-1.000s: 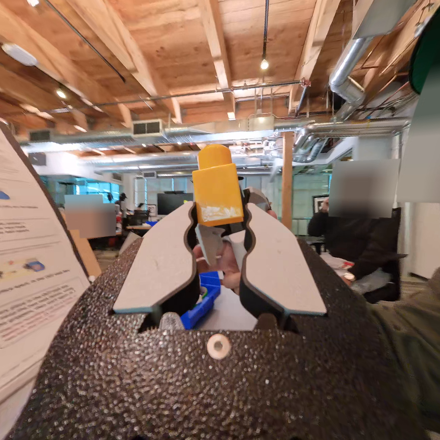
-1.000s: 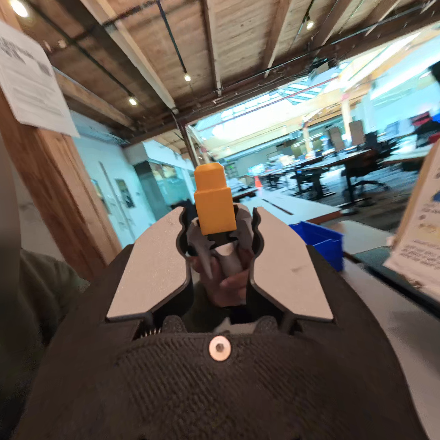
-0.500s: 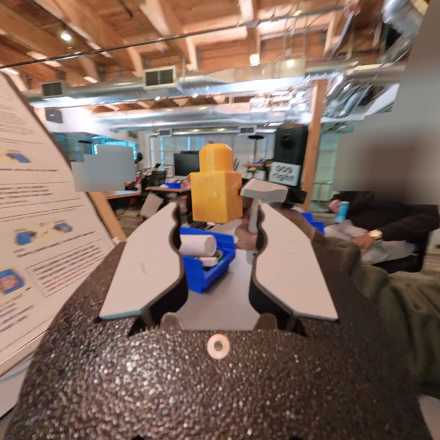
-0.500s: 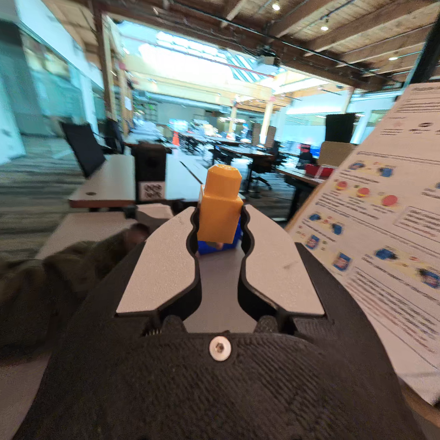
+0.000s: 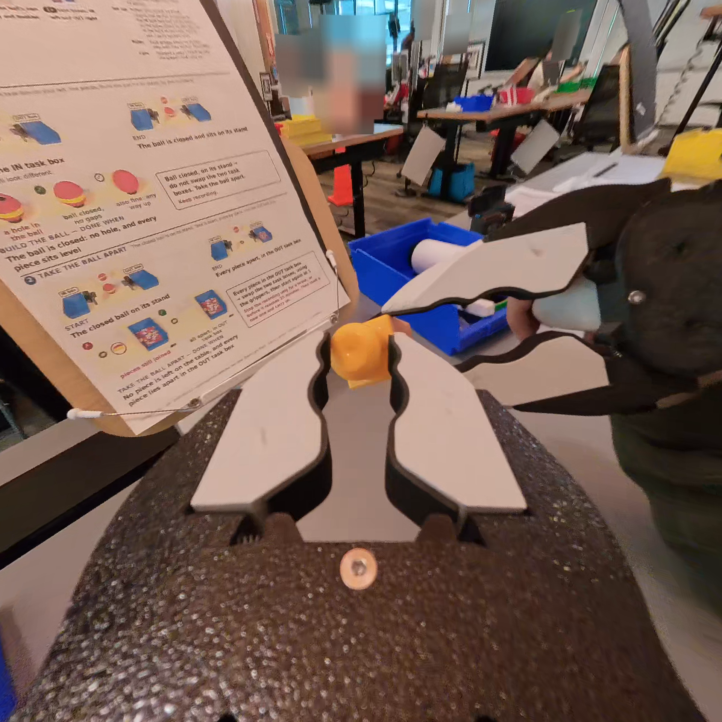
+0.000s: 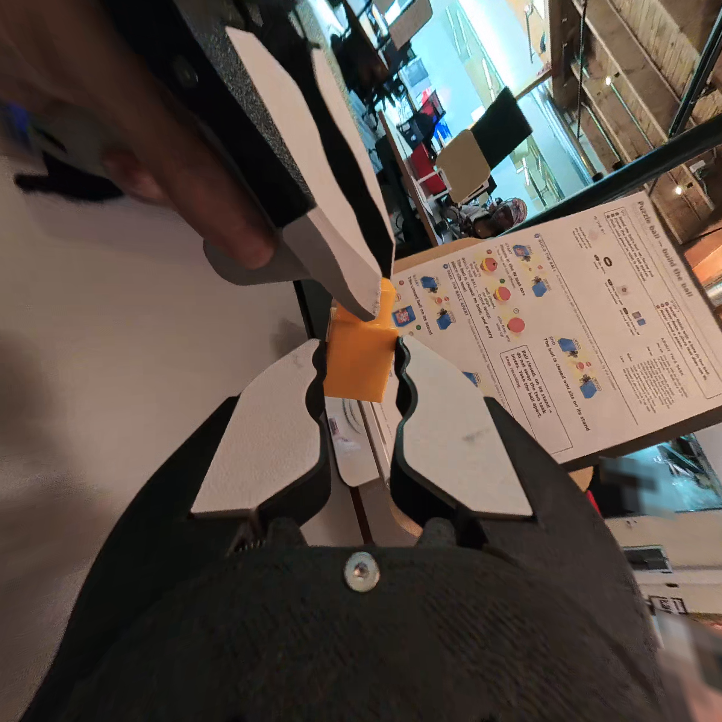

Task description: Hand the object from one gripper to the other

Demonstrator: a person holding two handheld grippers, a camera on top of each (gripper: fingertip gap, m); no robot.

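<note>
An orange block with a round knob [image 5: 359, 359] is held between both grippers above the grey table. In the left wrist view my left gripper [image 5: 357, 347] is shut on the knob end. My right gripper [image 5: 422, 340] comes in from the right, its fingers pointing left at the block. In the right wrist view my right gripper [image 6: 359, 347] is shut on the block's square body [image 6: 357, 367]. The left gripper [image 6: 375, 301] reaches in from the upper left, and its fingertips hide the knob.
A printed instruction sheet on a brown board [image 5: 136, 215] stands close on the left and also shows in the right wrist view [image 6: 566, 332]. A blue bin [image 5: 390, 265] holding a white roll [image 5: 429, 254] sits behind the grippers. A hand [image 6: 176, 176] grips the left gripper. Left and right tips are no more than a few centimetres apart.
Both grippers have tilted down from the ceiling toward the table and sheet. The left gripper, open half a second ago, has closed on the block's knob. The right gripper still grips the block.
</note>
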